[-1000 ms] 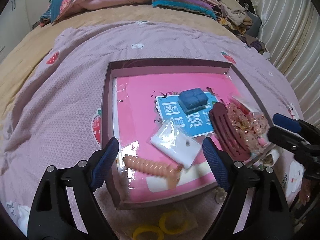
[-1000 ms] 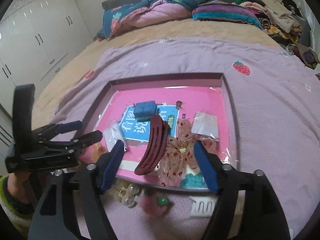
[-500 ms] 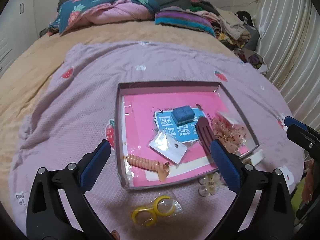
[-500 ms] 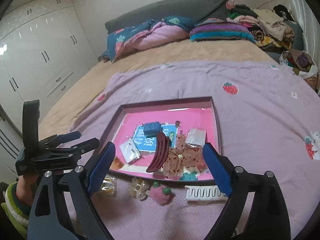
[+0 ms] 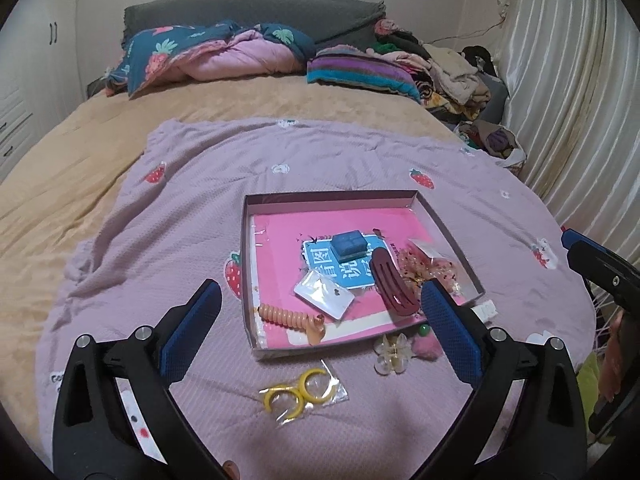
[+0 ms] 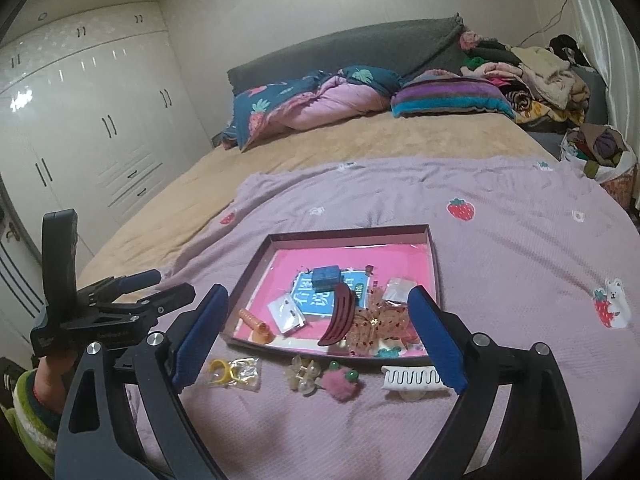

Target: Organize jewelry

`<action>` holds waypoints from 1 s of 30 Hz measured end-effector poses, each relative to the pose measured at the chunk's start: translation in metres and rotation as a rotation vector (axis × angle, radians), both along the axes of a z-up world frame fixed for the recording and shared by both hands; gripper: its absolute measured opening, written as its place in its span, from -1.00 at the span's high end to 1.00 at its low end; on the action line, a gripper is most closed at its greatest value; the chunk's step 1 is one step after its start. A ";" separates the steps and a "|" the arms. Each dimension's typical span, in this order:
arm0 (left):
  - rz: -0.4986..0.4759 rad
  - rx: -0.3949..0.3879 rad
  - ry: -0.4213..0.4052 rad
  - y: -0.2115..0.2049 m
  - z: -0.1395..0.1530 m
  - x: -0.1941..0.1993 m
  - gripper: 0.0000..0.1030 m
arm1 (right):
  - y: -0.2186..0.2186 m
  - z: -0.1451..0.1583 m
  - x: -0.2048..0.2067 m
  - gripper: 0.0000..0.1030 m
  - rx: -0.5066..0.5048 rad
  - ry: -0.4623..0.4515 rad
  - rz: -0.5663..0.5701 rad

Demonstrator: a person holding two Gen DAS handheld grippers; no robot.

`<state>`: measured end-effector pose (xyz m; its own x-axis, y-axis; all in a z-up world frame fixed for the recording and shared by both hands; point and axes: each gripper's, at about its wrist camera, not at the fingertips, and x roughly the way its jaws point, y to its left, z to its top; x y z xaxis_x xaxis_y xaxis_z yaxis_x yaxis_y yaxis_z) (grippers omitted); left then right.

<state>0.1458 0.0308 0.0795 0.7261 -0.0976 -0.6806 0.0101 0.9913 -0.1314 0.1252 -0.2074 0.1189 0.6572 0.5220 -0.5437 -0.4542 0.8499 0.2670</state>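
A shallow maroon tray [image 5: 332, 196] [image 6: 348, 234] with a pink floor lies on the lilac blanket. It holds a blue box [image 5: 348, 246], a dark red claw clip [image 5: 390, 286] [image 6: 338, 314], a white pouch [image 5: 324, 290], an orange coil tie [image 5: 284, 316] and a sheer flower bow [image 6: 372, 324]. In front of the tray lie bagged yellow rings [image 5: 300, 392] [image 6: 234, 372], a clear flower clip [image 6: 302, 374], a pink fuzzy ball [image 6: 340, 384] and a white comb clip [image 6: 414, 378]. My left gripper [image 5: 320, 286] [image 6: 172, 283] and right gripper [image 6: 317, 291] [image 5: 570, 240] hover above the near side, both open and holding nothing.
The blanket [image 5: 160, 240] covers a tan bed. Folded quilts and a striped pillow [image 6: 448, 98] lie by the grey headboard, and a clothes pile [image 6: 540, 76] sits at the back right. White wardrobes [image 6: 80, 120] stand on the left; a curtain [image 5: 572, 100] hangs on the right.
Both grippers have risen and drawn back from the tray, so it looks smaller and farther. Their jaws have spread wider. The loose pieces in front of the tray have come into view.
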 end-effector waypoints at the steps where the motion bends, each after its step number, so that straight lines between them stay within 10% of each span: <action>1: -0.001 0.001 -0.004 0.000 0.001 -0.003 -0.81 | -0.001 0.001 -0.003 -0.75 0.003 -0.004 0.003; 30: 0.031 0.043 0.070 -0.004 -0.049 -0.059 -0.81 | -0.006 -0.047 -0.044 -0.77 -0.048 0.053 0.036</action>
<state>0.0869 0.0267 0.0301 0.6790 -0.0458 -0.7327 -0.0283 0.9957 -0.0884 0.0808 -0.2132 0.0723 0.6082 0.5172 -0.6021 -0.4715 0.8456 0.2502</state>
